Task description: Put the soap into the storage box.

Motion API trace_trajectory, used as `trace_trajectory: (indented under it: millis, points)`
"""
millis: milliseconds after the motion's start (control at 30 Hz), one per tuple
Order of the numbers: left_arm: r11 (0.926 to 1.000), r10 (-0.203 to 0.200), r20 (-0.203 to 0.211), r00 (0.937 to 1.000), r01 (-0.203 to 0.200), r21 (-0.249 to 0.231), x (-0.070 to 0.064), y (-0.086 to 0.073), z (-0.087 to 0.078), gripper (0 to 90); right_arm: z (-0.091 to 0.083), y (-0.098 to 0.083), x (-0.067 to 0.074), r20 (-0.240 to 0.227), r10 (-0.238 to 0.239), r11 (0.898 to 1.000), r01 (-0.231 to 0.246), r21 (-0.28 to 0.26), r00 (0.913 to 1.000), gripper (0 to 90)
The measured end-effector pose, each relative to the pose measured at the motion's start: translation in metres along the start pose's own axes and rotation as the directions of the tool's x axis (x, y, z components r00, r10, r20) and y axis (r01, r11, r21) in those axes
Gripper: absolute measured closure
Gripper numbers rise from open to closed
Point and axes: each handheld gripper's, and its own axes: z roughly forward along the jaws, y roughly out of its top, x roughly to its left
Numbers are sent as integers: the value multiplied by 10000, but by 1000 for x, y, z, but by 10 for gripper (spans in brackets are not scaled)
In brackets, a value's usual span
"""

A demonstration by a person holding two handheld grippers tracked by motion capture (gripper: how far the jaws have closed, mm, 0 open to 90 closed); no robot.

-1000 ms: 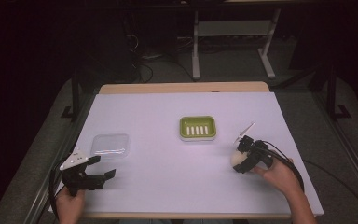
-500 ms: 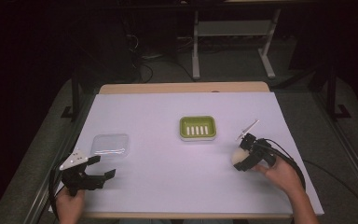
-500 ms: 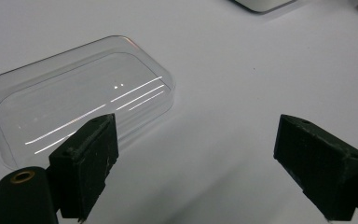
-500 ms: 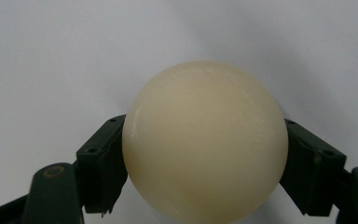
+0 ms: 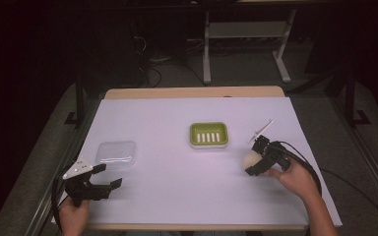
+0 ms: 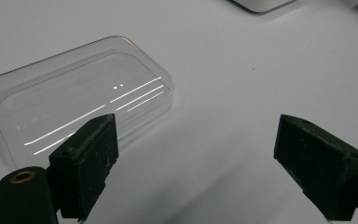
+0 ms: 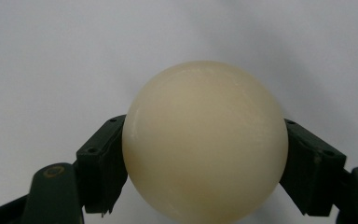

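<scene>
The right claw (image 5: 254,162) gripped a cream ball (image 7: 205,140) between its jaws, the green slotted dish (image 5: 208,134) just ahead and to its left — far nearer than the wide-open left claw (image 5: 109,175).

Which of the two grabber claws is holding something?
The right gripper: its jaws squeeze a cream ball. The left gripper is open, empty, beside the clear lid.

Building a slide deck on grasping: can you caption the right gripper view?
Right gripper clamps a cream, rounded soap-like ball between its black jaws above the white table.
</scene>
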Motion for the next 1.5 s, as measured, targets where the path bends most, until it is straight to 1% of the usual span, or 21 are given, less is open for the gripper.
trace_trajectory:
  millis: [67, 200, 300, 367, 400, 633, 800, 833, 867, 1000, 1133, 1167, 1267, 1300, 1400, 1500]
  points:
    - [10000, -14, -14, 10000, 14, 6, 0, 0, 0, 129, -2, 3, 0, -73, -6, 10000, 6, -57, 10000, 239]
    - [10000, -23, -24, 10000, 23, -22, 0, 0, -1, 129, -5, 8, 0, -53, -67, 10000, 67, -71, 10000, 240]
    - [10000, -26, -20, 10000, 26, -21, 0, 0, -1, 129, -7, 14, 0, -209, -126, 9998, 123, -127, 9997, 239]
    - [10000, -26, -31, 10000, 26, -31, 0, 0, -1, 129, -8, 16, 0, -219, -122, 9998, 119, -126, 9997, 239]
    - [10000, -40, -39, 10000, 40, -20, 0, 0, -1, 129, -9, 19, 0, -218, -172, 9998, 169, -113, 9996, 239]
    - [10000, -52, -55, 10000, 52, -33, 0, 0, -1, 129, -10, 31, 2, -253, -295, 9995, 292, -123, 9992, 239]
    - [10000, -54, -54, 10000, 54, -57, 0, 0, -2, 129, -10, 39, 2, -210, -464, 9989, 463, -50, 9987, 240]
    - [10000, -42, -55, 10000, 42, -49, 0, 0, -2, 129, -10, 41, 3, -262, -470, 9989, 470, -18, 9985, 240]
    - [10000, -51, -55, 10000, 51, -25, 0, 0, -2, 129, -10, 42, 3, -212, -481, 9988, 481, -35, 9986, 239]
    - [10000, -46, -57, 10000, 46, -25, 0, 0, -2, 129, -10, 48, 2, -254, -523, 9986, 521, -65, 9983, 240]
    - [10000, -17, -47, 10000, 17, -10, 0, 0, -2, 129, -9, 53, 1, -241, -580, 9983, 580, -2, 9980, 239]
    - [9999, -85, -44, 10000, 85, -67, 0, 0, -2, 129, -8, 54, 1, -217, -602, 9982, 602, -7, 9979, 239]
    - [10000, -71, -48, 10000, 71, -46, 0, 0, -2, 129, -9, 57, 2, -215, -635, 9980, 637, 47, 9977, 239]
    - [10000, -6, -68, 10000, 6, -43, 0, 0, -2, 129, -9, 61, 1, -217, -728, 9973, 729, 46, 9971, 240]
    - [10000, 42, -72, 10000, -42, -1, 0, 1, -2, 129, -10, 66, 2, -243, -726, 9974, 727, 33, 9971, 239]
    - [10000, 26, -70, 10000, -26, -17, 0, 1, -2, 129, -10, 71, 2, -210, -800, 9968, 801, 58, 9966, 239]
